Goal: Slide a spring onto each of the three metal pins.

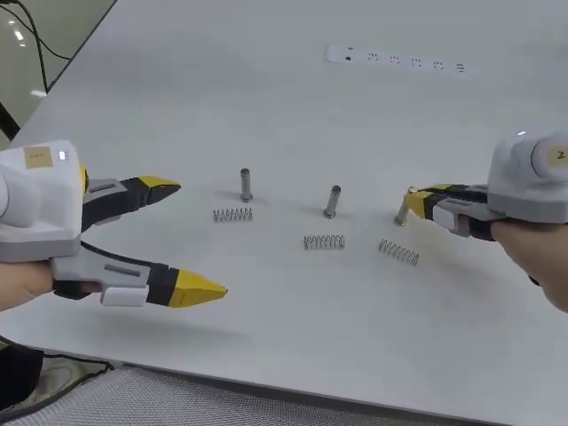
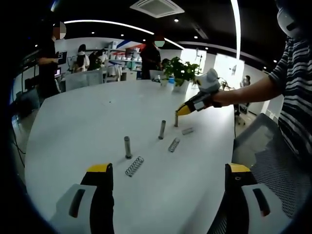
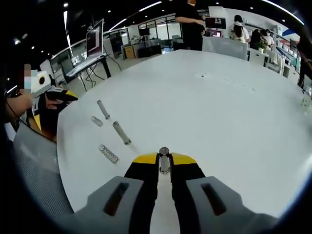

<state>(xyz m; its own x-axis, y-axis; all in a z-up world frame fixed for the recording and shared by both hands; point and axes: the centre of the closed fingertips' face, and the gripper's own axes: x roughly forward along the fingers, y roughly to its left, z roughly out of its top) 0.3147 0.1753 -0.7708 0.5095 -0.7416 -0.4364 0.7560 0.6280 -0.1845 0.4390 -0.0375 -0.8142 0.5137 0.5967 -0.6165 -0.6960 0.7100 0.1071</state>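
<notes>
Step in hand: securing the first pin. The right tongs (image 1: pixel 415 202) are clamped on the right-hand pin (image 1: pixel 403 213), right of centre in the head view; whether its foot is on the table (image 1: pixel 293 106) cannot be told. The left tongs (image 1: pixel 182 238) hang wide open at lower left, carrying nothing.

Count: three pins and three springs, one spring lying just beside each pin. None is threaded.

Judged next move: the left tongs take the spring (image 1: pixel 398 253) below the held pin, line its bore up with the pin's top and slide it down.
</notes>
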